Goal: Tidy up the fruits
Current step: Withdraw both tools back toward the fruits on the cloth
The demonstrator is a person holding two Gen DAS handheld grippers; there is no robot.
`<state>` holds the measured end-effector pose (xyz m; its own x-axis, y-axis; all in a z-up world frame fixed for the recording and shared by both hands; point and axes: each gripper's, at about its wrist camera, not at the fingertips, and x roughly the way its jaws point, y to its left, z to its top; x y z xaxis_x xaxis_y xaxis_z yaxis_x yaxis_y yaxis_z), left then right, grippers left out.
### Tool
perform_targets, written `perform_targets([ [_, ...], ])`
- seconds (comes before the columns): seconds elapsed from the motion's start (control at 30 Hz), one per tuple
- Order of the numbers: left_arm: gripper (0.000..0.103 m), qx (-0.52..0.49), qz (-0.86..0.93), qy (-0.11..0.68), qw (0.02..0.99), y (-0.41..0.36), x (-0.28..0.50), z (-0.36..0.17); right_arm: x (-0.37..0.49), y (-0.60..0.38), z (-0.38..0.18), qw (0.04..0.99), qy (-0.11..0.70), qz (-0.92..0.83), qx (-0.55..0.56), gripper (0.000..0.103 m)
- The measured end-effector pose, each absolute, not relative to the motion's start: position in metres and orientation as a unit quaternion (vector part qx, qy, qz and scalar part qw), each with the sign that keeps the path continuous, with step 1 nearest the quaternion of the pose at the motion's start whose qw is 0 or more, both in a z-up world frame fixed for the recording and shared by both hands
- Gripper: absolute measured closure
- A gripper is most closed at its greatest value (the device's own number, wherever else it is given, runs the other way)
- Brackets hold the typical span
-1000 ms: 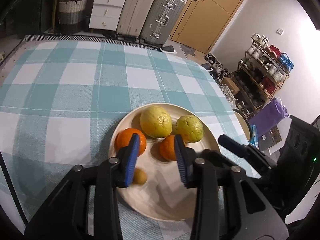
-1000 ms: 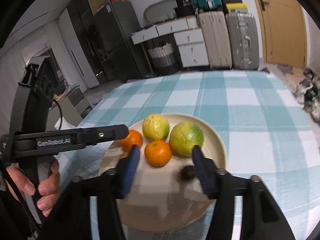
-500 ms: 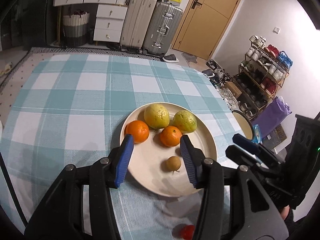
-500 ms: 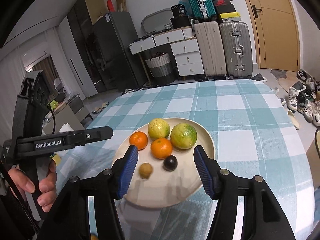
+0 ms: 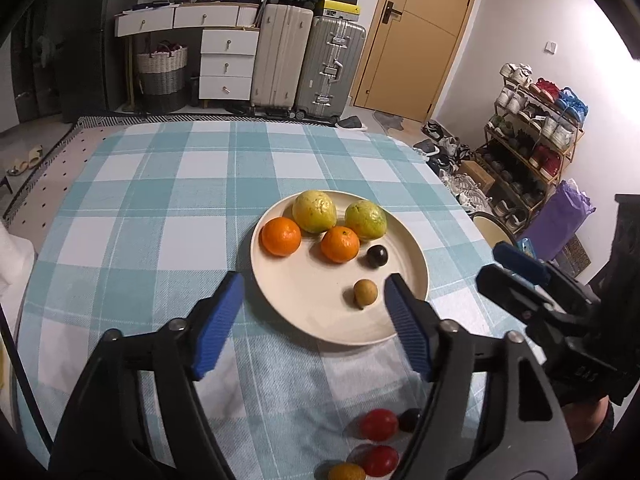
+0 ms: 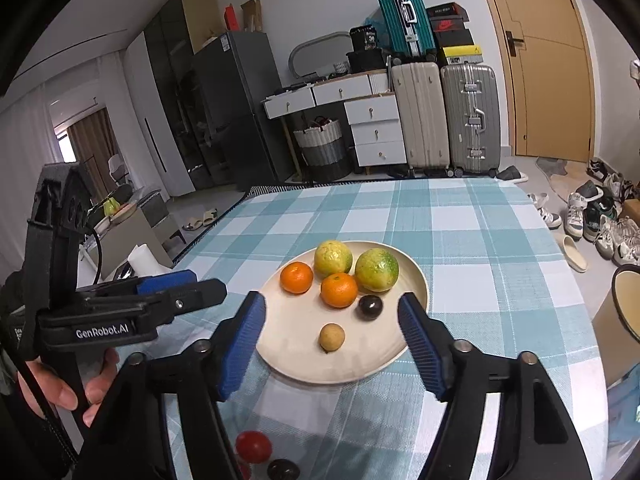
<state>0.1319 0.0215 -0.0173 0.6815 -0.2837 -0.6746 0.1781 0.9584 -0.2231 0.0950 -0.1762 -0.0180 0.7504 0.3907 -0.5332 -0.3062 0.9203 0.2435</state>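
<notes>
1. Left wrist view: the left gripper [image 5: 312, 300] fills the lower half of the frame. Its blue-padded jaws are spreading apart and clasp nothing; only the checked tablecloth [image 5: 160, 208] and the near rim of the plate show between them.
2. The cream plate [image 5: 416, 272] sits right of centre. On it are two oranges [image 5: 281, 236] [image 5: 340, 244], a yellow citrus [image 5: 314, 211] at the far edge, and a greener citrus [image 5: 365, 219] to its right.
3. Also on the plate are a dark round fruit [image 5: 377, 256], possibly a plum, and a small tan longan-like fruit [image 5: 365, 292] just beside the left gripper's right-hand pad.
4. At the bottom of the frame, off the plate, lie two red cherry tomatoes [image 5: 378, 424] [image 5: 380, 460], a dark fruit [image 5: 410, 419] partly hidden by the gripper, and a yellow-orange fruit [image 5: 346, 472] cut by the frame edge.
5. The right gripper [image 5: 516, 268] enters from the right edge, beside the plate.
6. Right wrist view: the right gripper [image 6: 332, 316] takes up the lower frame, jaws widening and empty, with the near part of the plate [image 6: 418, 280] between the pads.
7. The same six fruits lie on the plate, the tan one [image 6: 332, 337] nearest the camera.
8. At the lower edge a red tomato [image 6: 253, 446] and a dark fruit [image 6: 283, 469] rest on the cloth.
9. At left, a person's hand [image 6: 60, 384] holds the left gripper [image 6: 180, 284], seen side-on, its tip near the plate's left rim.
</notes>
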Motion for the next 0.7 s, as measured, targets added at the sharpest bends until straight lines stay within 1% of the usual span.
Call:
perform_targets([
  [0.07,0.024,-0.066,-0.124,0.373,0.917,0.023,0.124,-0.015,0.089,-0.175,-0.015,0.934,0.295,0.187,0.068,0.024],
  [0.13,0.022,-0.063,-0.122,0.367,0.92,0.024,0.118,-0.012,0.084,-0.175,-0.013,0.936,0.291,0.185,0.066,0.021],
  [0.2,0.019,-0.059,-0.119,0.363,0.922,0.025,0.11,-0.009,0.078,-0.174,-0.011,0.937,0.287,0.187,0.065,0.02],
  [0.27,0.016,-0.06,-0.116,0.362,0.923,0.026,0.105,-0.007,0.073,-0.174,-0.01,0.938,0.286,0.186,0.065,0.015],
  [0.3,0.014,-0.062,-0.117,0.36,0.923,0.027,0.102,-0.006,0.07,-0.174,-0.01,0.938,0.284,0.186,0.066,0.014],
  [0.37,0.009,-0.063,-0.114,0.357,0.925,0.029,0.097,-0.006,0.065,-0.174,-0.01,0.939,0.282,0.187,0.067,0.013],
  [0.4,0.004,-0.064,-0.11,0.355,0.926,0.03,0.093,-0.005,0.063,-0.173,-0.01,0.939,0.281,0.187,0.066,0.013],
  [0.43,0.001,-0.065,-0.109,0.353,0.927,0.031,0.09,-0.005,0.061,-0.173,-0.011,0.939,0.282,0.187,0.066,0.013],
  [0.7,0.001,-0.063,-0.096,0.363,0.925,0.037,0.071,-0.014,0.043,-0.174,-0.019,0.936,0.291,0.186,0.067,0.013],
])
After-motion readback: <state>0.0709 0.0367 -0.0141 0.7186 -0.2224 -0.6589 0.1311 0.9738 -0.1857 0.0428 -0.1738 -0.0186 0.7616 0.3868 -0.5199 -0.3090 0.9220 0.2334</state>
